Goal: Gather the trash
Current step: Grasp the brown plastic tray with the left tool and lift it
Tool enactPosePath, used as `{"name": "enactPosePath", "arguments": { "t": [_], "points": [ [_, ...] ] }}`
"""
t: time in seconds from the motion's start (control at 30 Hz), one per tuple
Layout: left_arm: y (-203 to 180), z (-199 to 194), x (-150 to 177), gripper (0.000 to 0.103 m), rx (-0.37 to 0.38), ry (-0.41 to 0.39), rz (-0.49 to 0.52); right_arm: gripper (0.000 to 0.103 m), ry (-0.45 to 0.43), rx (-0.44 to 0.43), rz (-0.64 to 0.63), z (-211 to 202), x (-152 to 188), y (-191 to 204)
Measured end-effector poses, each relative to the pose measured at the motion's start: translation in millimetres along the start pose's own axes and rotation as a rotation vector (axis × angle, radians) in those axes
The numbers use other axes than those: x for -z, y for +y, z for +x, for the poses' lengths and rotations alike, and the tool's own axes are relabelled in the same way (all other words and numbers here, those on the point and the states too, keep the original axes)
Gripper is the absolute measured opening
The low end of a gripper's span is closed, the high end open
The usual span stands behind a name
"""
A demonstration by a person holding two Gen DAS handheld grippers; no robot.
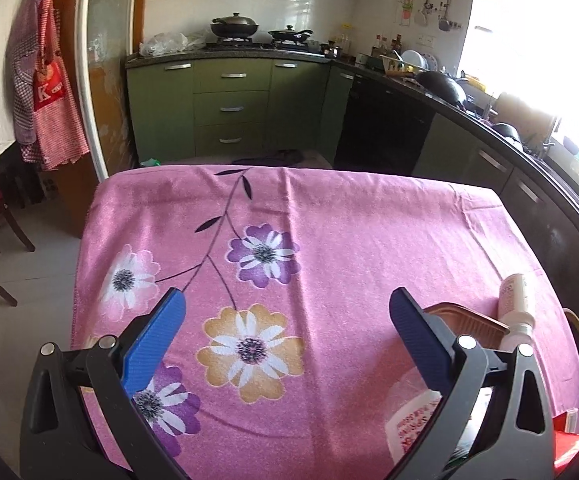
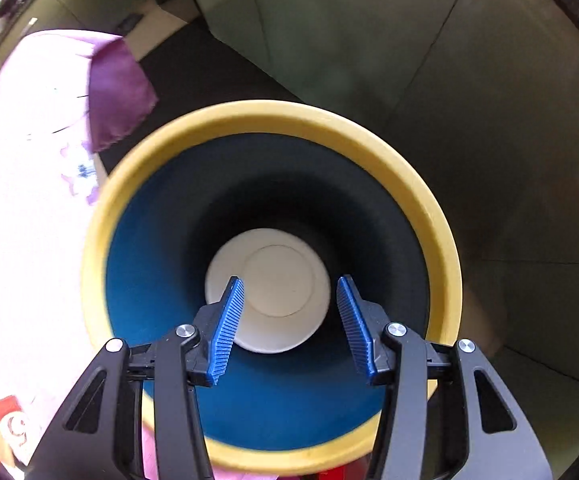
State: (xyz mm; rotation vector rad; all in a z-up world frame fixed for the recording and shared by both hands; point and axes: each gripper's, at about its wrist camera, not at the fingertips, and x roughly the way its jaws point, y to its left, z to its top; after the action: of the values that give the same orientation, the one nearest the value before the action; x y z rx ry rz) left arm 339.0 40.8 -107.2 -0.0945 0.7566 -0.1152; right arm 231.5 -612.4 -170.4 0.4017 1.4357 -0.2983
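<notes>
Over the bin (image 2: 101, 248), right gripper (image 2: 290, 300) gapes above a seemingly loose white disc (image 2: 281, 280).

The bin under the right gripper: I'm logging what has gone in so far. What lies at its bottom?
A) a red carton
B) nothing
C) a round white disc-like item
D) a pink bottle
C: the right wrist view looks straight down into the yellow-rimmed bin, where a round white item lies on the bottom.

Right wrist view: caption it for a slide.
Right gripper, jaws open, points down into the yellow-rimmed blue bin holding a white disc.
</notes>
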Motion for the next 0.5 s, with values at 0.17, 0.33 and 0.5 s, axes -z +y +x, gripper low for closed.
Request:
{"name": "enactPosePath", "arguments": {
  "t": [0.17,0.33,0.5],
  "points": [
    [-34.9,2.1,-11.9,0.097,0.084,0.099,0.153,0.049,-0.040,-0.052,-0.040,-25.6,23.2,9.0],
    [-83.8,13.5,-16.6,0.097,0.108,0.216,0.387,0.050,-0.039,-0.088,-0.076,-47.7,44.4,14.4],
    [-108.0,30.3,-13.7,0.097,0.165,0.366,0.465,0.050,-0.029,-0.114,-0.096,-48.1,52.7,29.5]
  ]
}}
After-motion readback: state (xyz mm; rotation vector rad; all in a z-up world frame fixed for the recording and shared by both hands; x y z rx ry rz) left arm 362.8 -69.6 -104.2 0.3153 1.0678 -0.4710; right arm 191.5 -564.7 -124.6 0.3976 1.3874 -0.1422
